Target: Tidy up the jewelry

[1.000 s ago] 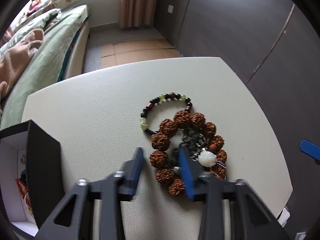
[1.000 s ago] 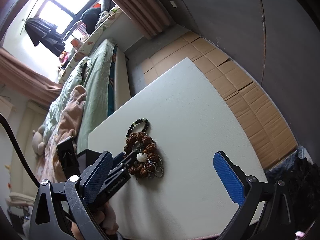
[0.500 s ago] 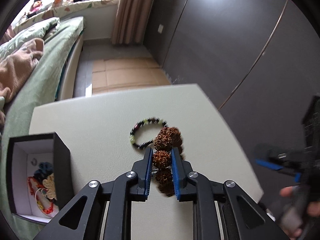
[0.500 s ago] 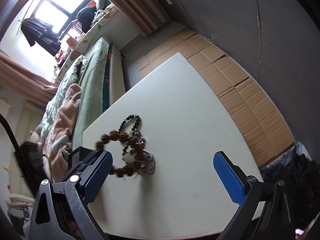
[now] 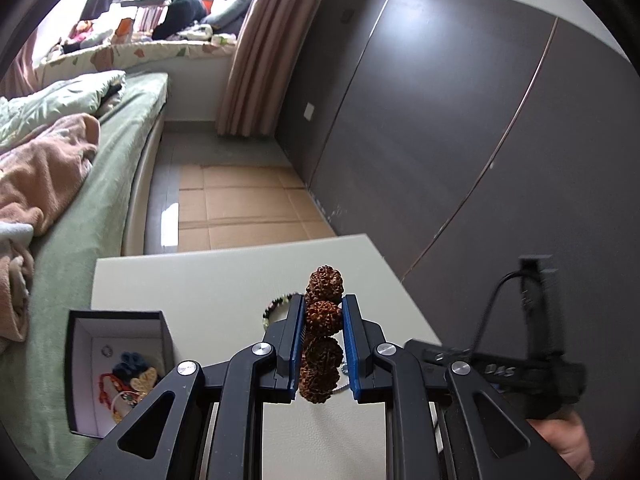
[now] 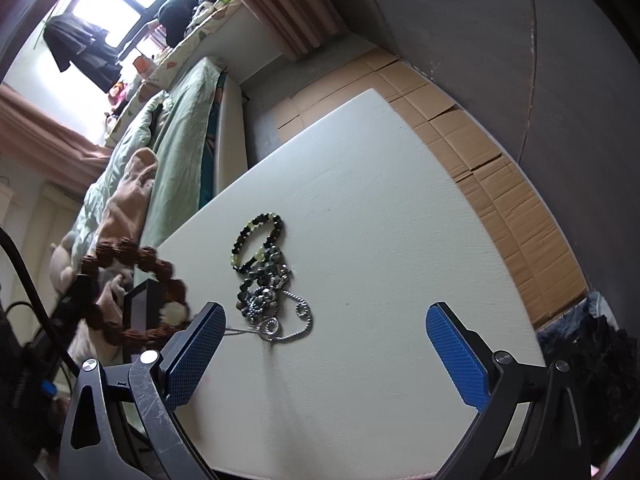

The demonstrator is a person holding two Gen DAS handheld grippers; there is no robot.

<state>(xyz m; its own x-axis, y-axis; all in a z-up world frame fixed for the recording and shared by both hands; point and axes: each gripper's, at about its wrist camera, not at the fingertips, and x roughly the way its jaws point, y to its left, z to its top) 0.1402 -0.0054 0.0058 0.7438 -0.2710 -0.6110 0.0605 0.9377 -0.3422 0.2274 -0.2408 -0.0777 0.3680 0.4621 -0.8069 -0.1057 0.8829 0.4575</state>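
Lifted clear of the white table (image 6: pixel 380 240), the brown seed-bead bracelet (image 5: pixel 322 334) now hangs from your left gripper (image 5: pixel 323 330), whose blue pads are pinched on one bead at the lower centre of the left wrist view; a second ago that bracelet lay flat on the tabletop, ringed around the other pieces, with the pads spread on either side of it. In the right wrist view the same bracelet dangles at the left edge of the frame as a blurred loop, with a pale bead at its lower right. That leaves the dark-and-green bead bracelet (image 6: pixel 259 242) and the tangle of silver chain (image 6: pixel 276 312) on the table, left of centre in the frame, touching each other and no longer covered. Your right gripper (image 6: pixel 324 352) sits at the bottom of its own view, jaws spread wide and holding nothing, much as it did a second ago. An open black box (image 5: pixel 116 364), already holding a few small pieces, waits at the lower left of the left wrist view, and it looks like the likely place for the bracelet you hold.
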